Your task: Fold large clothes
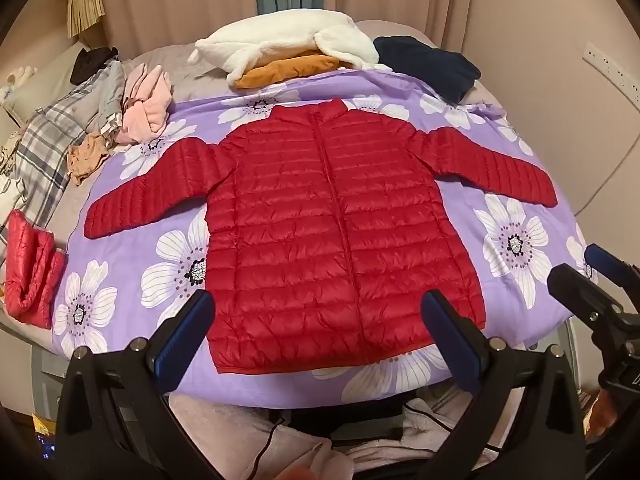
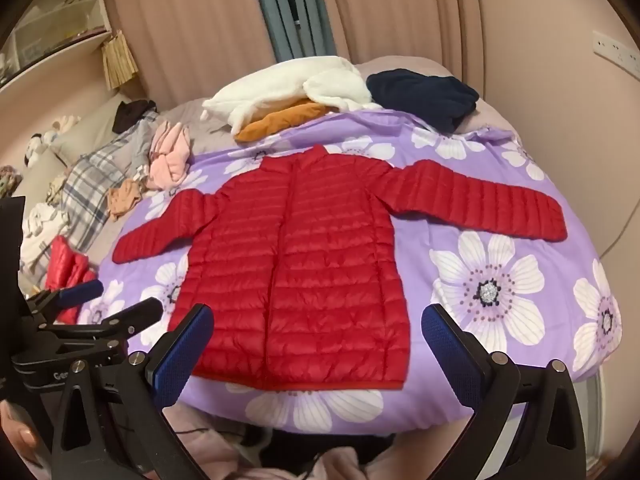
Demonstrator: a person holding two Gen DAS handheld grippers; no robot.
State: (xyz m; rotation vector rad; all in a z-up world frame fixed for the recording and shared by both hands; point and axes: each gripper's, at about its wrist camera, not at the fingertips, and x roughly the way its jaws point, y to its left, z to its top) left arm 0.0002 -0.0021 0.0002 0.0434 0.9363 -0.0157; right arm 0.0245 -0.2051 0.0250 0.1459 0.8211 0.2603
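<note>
A bed [image 1: 168, 92] covered by a purple floral sheet [image 1: 516, 216] fills the view. A red quilted puffer jacket [image 1: 336, 232] lies flat at its centre, zipped, both sleeves spread outward, hem nearest the camera. Heaps of other clothes [image 1: 132, 112] sit along the far and left edges. The left gripper [image 1: 318, 322] and right gripper [image 2: 318, 334] hover above the hem, jaws at full width, holding nothing. A clean first fold likely means pinching a sleeve cuff — not the slippery body — and drawing it straight across the chest.
</note>
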